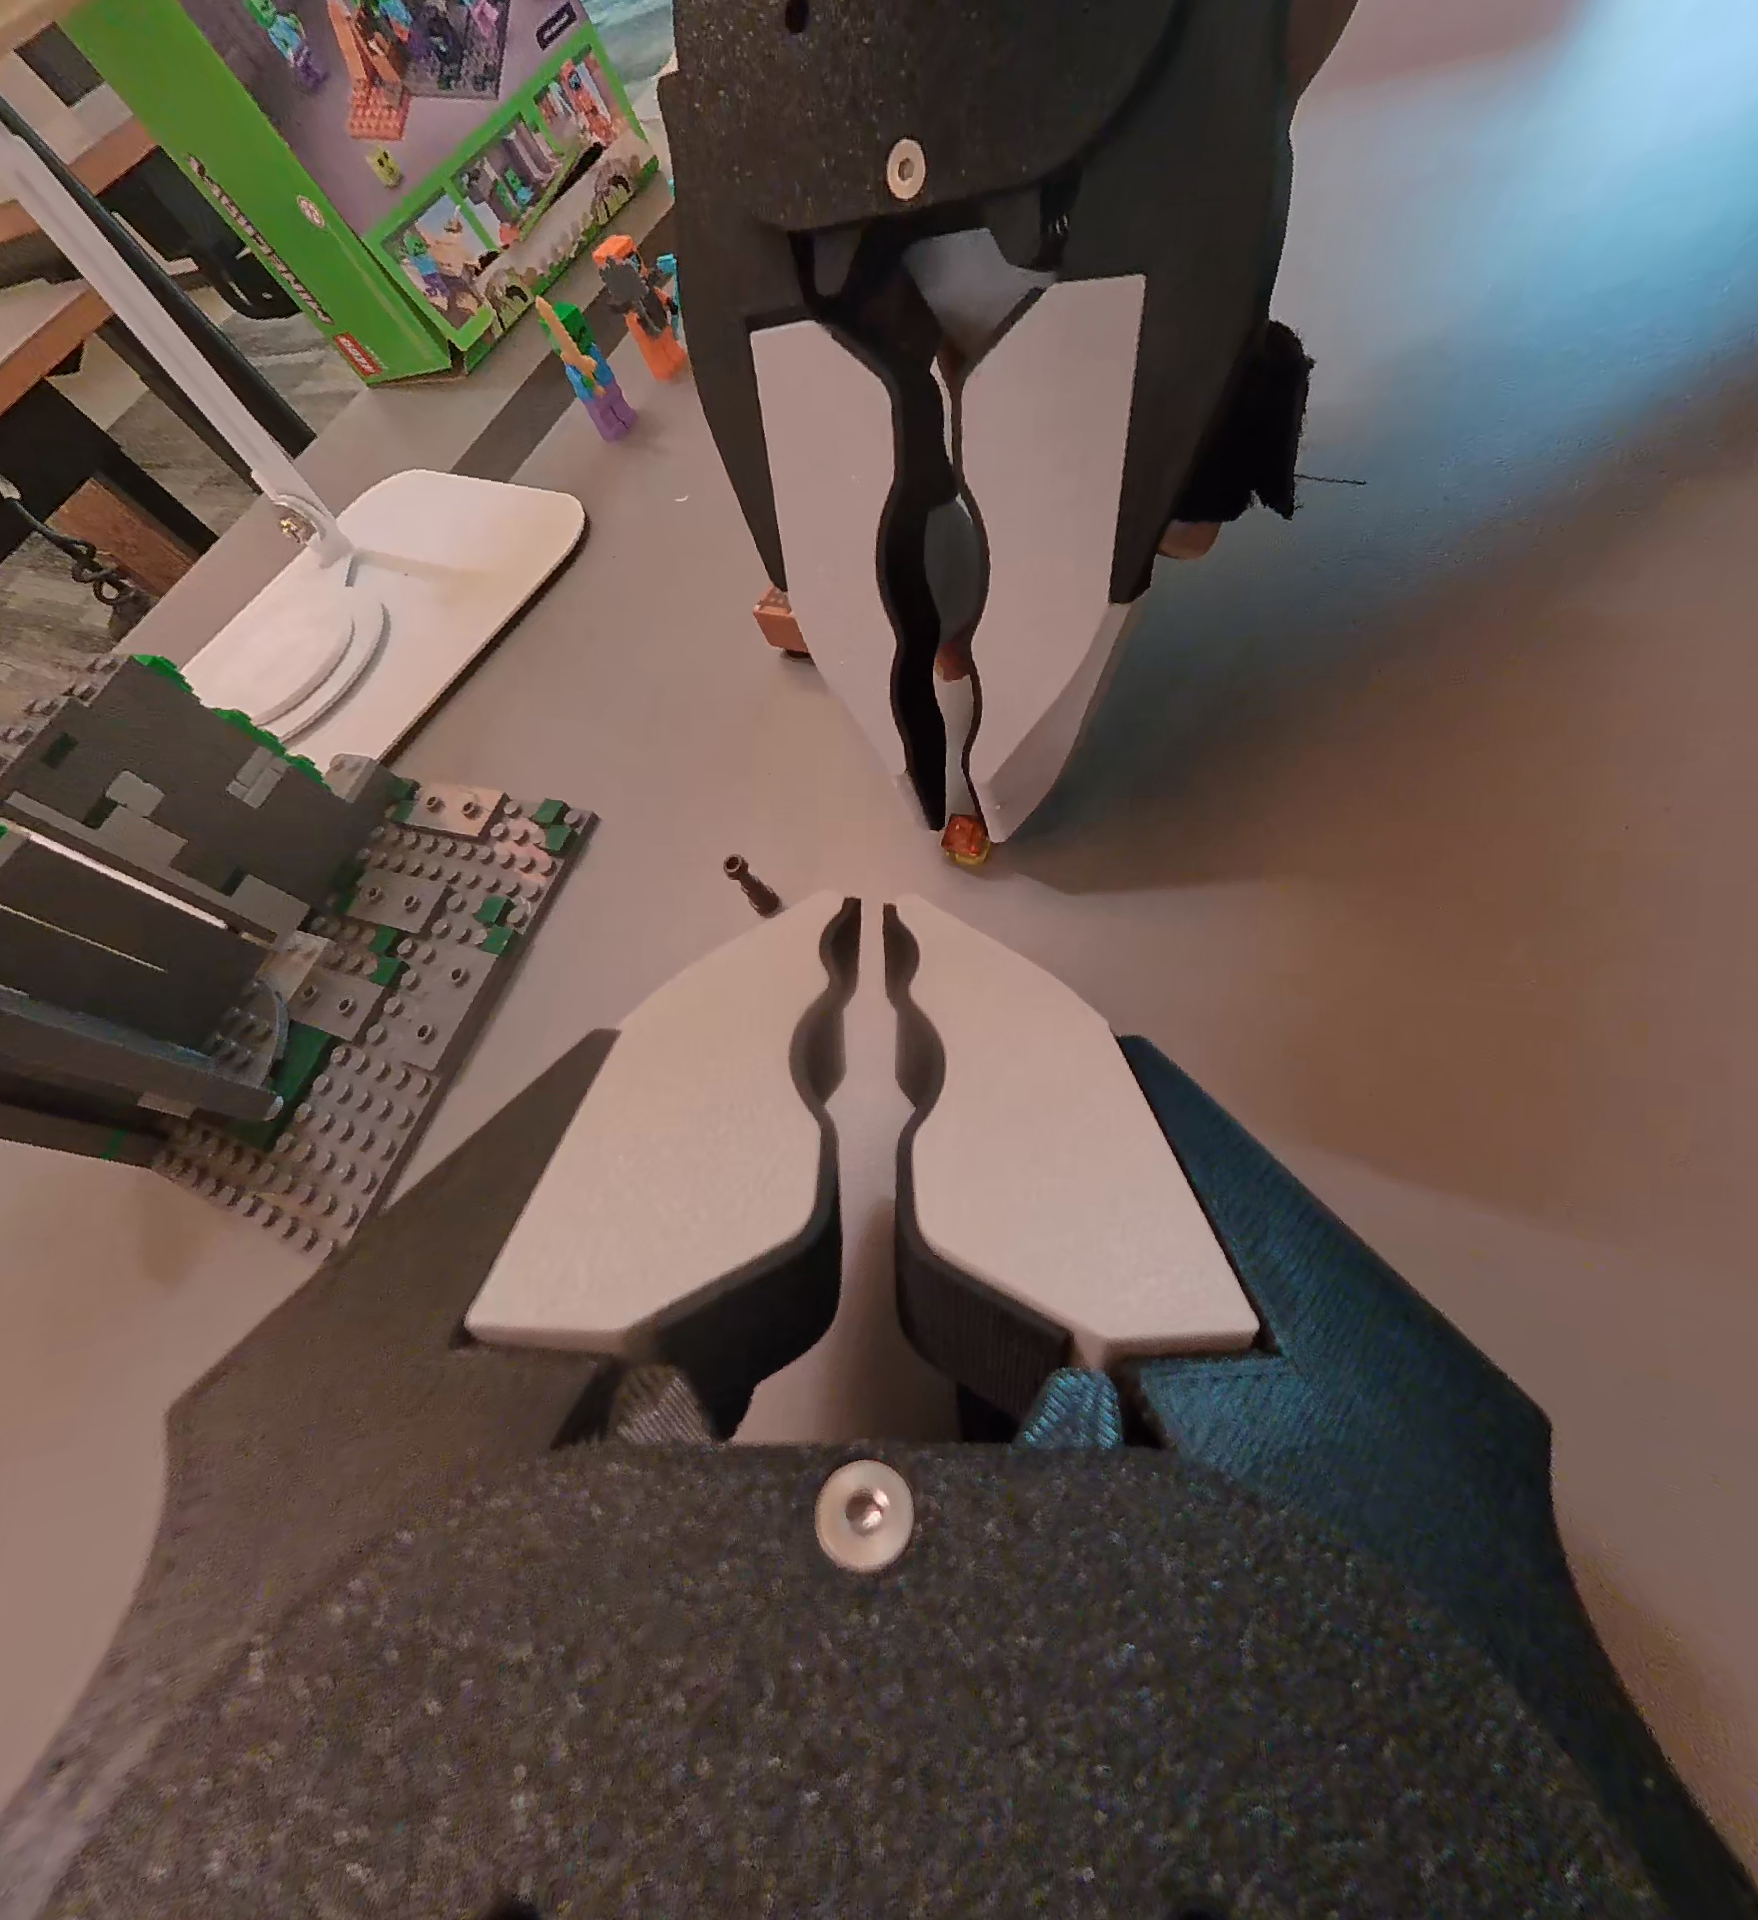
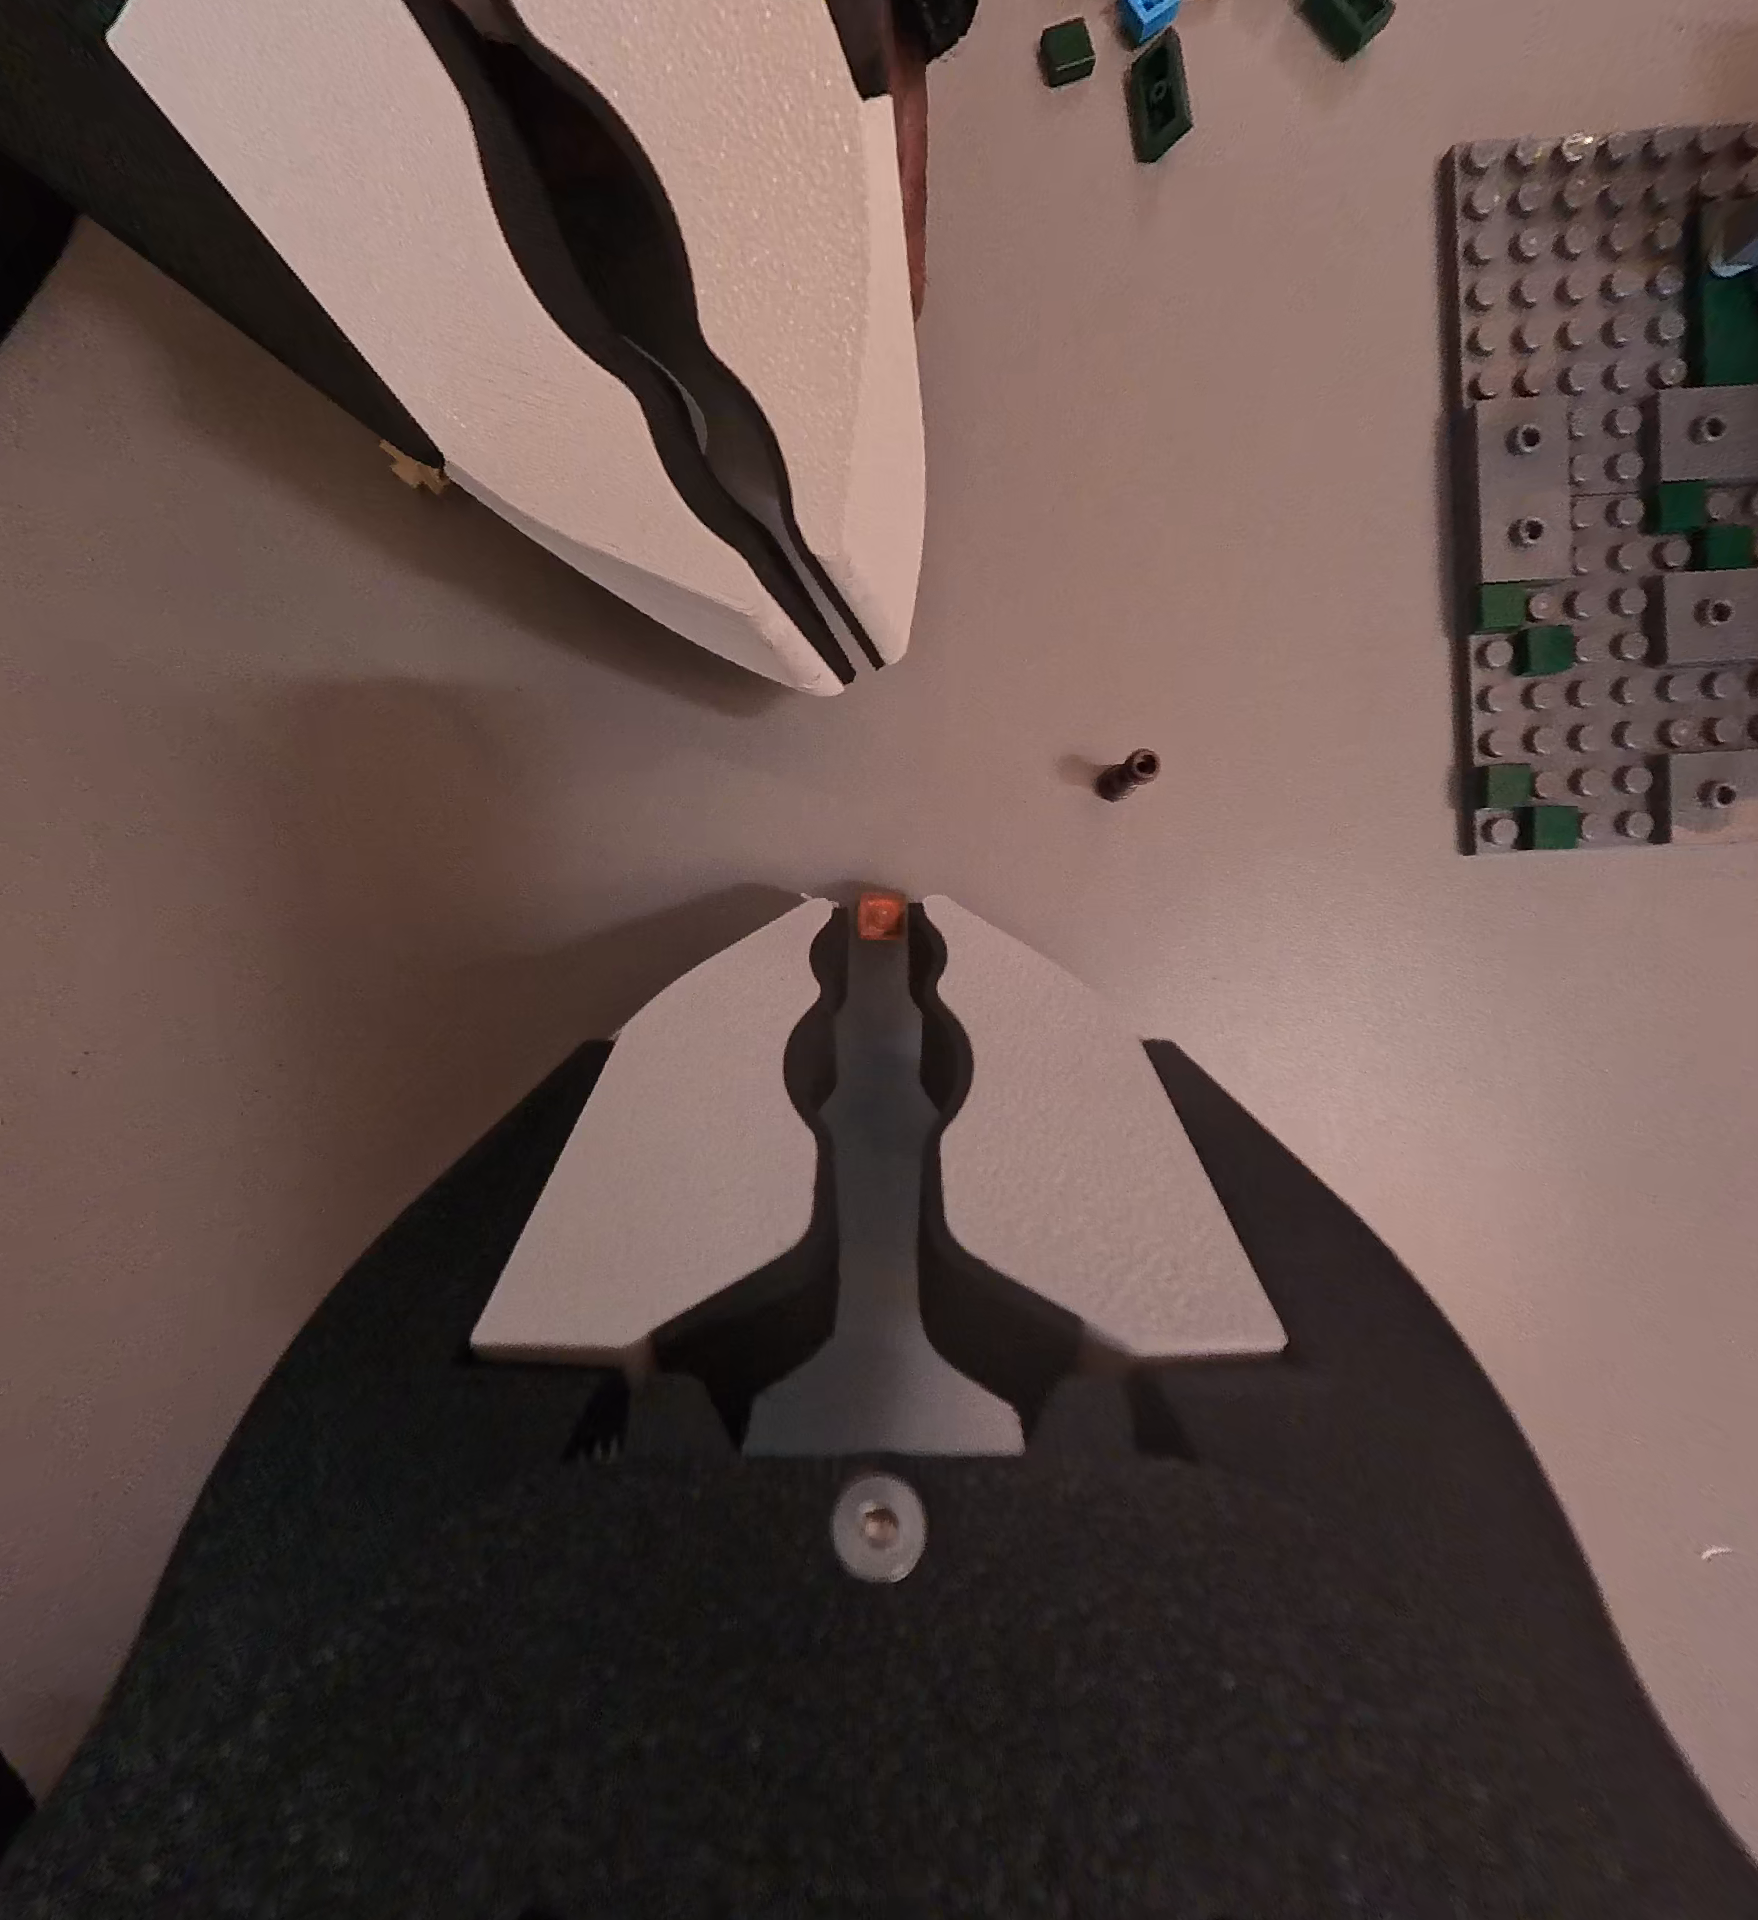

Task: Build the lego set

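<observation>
My right gripper (image 2: 880, 906) points down at the grey table, its tips closed on a small translucent orange piece (image 2: 880, 920) that rests on the surface. It also shows in the left wrist view (image 1: 958, 821) with the orange piece (image 1: 965, 842) at its tips. My left gripper (image 1: 870, 909) is shut and empty, its tips just short of the right gripper's; it also shows in the right wrist view (image 2: 854, 665). A small dark pin piece (image 1: 745, 878) (image 2: 1124, 774) lies on the table beside them. The grey studded baseplate (image 1: 459, 935) (image 2: 1581, 520) carries a dark grey and green build (image 1: 127, 883).
A green set box (image 1: 335, 156) stands at the back, with two minifigures (image 1: 594, 364) in front of it. A white lamp base (image 1: 418, 582) sits beside the build. A brown piece (image 1: 776, 618) lies behind the right gripper. Loose dark green pieces (image 2: 1155, 94) lie beyond the baseplate. The grippers' ends are close to 4 cm from one another. The white lamp base (image 1: 418, 582) sits 25 cm or so from the ends of my right fingers.
</observation>
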Demonstrator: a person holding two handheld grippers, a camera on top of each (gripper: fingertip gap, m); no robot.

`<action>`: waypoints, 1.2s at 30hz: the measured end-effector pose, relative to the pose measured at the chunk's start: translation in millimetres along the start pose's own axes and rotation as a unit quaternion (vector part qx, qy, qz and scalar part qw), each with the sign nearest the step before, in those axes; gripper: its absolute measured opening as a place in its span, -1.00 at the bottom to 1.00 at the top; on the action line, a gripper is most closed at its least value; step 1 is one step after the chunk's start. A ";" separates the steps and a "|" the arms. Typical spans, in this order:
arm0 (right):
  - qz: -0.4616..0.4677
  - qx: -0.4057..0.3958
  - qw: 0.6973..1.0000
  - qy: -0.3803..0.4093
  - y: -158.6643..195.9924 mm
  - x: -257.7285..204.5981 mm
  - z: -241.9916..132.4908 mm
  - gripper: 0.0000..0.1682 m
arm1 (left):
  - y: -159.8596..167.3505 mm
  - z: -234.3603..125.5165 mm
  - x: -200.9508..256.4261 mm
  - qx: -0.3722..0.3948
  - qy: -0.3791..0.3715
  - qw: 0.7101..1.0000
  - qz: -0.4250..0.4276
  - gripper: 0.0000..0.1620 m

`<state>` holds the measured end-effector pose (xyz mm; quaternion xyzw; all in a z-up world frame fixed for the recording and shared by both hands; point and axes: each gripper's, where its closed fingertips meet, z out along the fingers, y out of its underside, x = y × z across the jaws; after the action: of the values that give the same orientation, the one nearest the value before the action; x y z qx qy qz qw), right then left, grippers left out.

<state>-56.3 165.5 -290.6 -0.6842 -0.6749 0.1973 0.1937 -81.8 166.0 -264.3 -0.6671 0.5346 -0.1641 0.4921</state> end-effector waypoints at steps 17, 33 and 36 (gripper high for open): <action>0.001 -0.011 1.000 -0.005 3.8 -0.1 4.7 -0.89 | -0.3 -0.2 0.8 0.000 0.001 1.000 0.002 -0.96; -0.151 0.182 0.962 0.133 -43.8 -11.0 -43.2 -0.91 | -35.5 -16.9 6.2 0.094 0.126 0.952 -0.261 -0.74; -0.197 0.192 0.943 0.186 -50.7 -14.7 -55.7 -0.91 | -50.7 -21.8 6.3 0.132 0.171 0.906 -0.363 -0.69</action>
<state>-69.9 151.6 -216.3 -0.5121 -0.6973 0.1504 0.4785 -67.8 147.2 -214.0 -0.7055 0.3048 -0.5123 0.3834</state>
